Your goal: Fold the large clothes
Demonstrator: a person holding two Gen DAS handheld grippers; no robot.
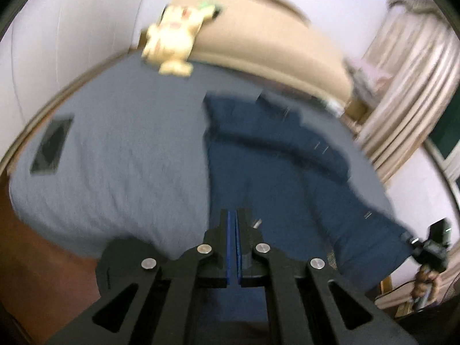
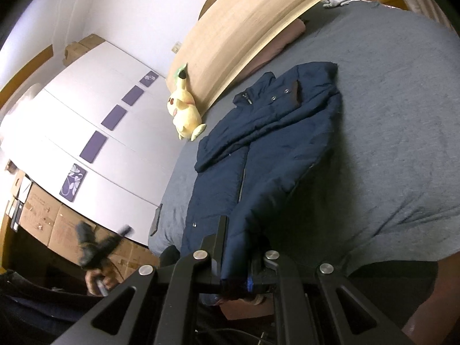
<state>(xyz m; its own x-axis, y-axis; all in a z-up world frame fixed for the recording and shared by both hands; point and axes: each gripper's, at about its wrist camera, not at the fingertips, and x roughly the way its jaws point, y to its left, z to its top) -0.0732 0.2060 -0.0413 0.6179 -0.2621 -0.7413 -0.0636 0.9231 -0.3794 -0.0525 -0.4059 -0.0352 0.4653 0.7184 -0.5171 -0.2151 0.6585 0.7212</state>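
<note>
A dark navy padded jacket [image 2: 258, 149] lies on the grey bed [image 2: 388, 115], collar toward the headboard, one sleeve folded across its chest. It also shows, blurred, in the left wrist view [image 1: 287, 166]. My right gripper [image 2: 238, 230] is shut on the jacket's bottom hem at the near bed edge. It shows far right in the left wrist view [image 1: 431, 250], at the hem corner. My left gripper [image 1: 235, 215] is shut with nothing between its blue pads, above the jacket's lower left edge. It shows blurred at lower left in the right wrist view [image 2: 97, 247].
A yellow plush toy [image 2: 184, 109] leans on the wooden headboard [image 2: 247, 20]. A dark flat object [image 1: 51, 146] lies near the bed's left edge. White wardrobe doors [image 2: 86, 109] and cardboard boxes [image 2: 51, 224] stand left; curtains [image 1: 408, 92] hang right.
</note>
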